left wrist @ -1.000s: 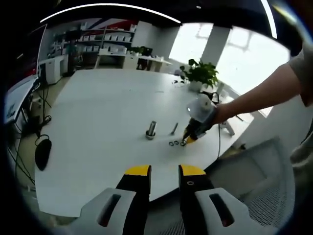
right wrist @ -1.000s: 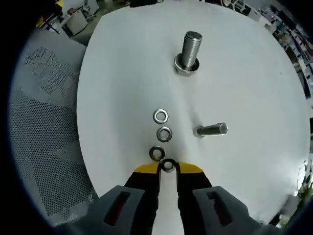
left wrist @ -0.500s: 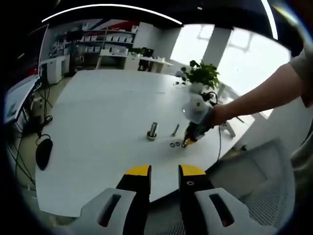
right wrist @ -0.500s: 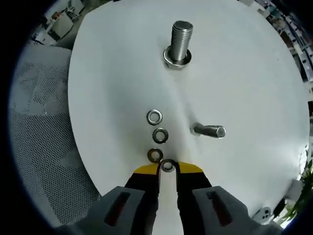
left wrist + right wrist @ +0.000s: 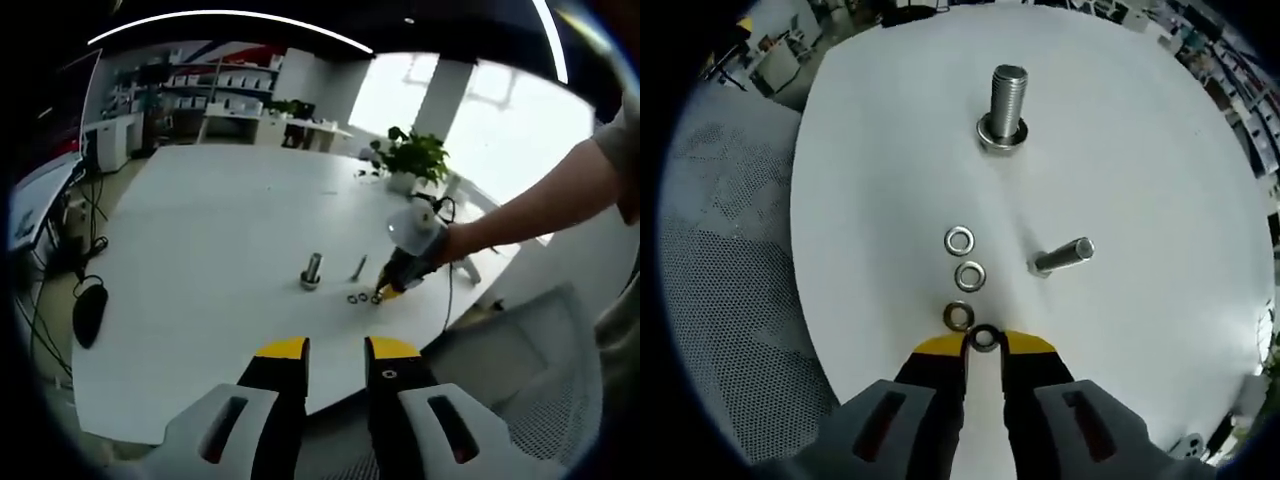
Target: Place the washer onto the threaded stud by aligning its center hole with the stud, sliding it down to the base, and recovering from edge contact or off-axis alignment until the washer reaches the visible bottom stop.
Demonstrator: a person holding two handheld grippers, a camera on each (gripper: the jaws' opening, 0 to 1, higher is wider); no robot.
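Right claw (image 5: 984,347) low near the tabletop (image 5: 1140,150) edge, jaws narrow, pinching a washer (image 5: 985,338) – left claw (image 5: 336,352) raised off the edge, jaws narrow, holding nothing.

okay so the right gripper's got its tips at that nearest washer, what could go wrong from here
1. The nearest washer sits just between the right gripper tips, flat on the white table; a thin edge grip could slip or flip it.
2. The next washer lies almost touching it, so closing or lifting may drag or knock that one.
3. The upright threaded stud stands well beyond the washer row; after the carry, a tilted washer could catch on its top edge.
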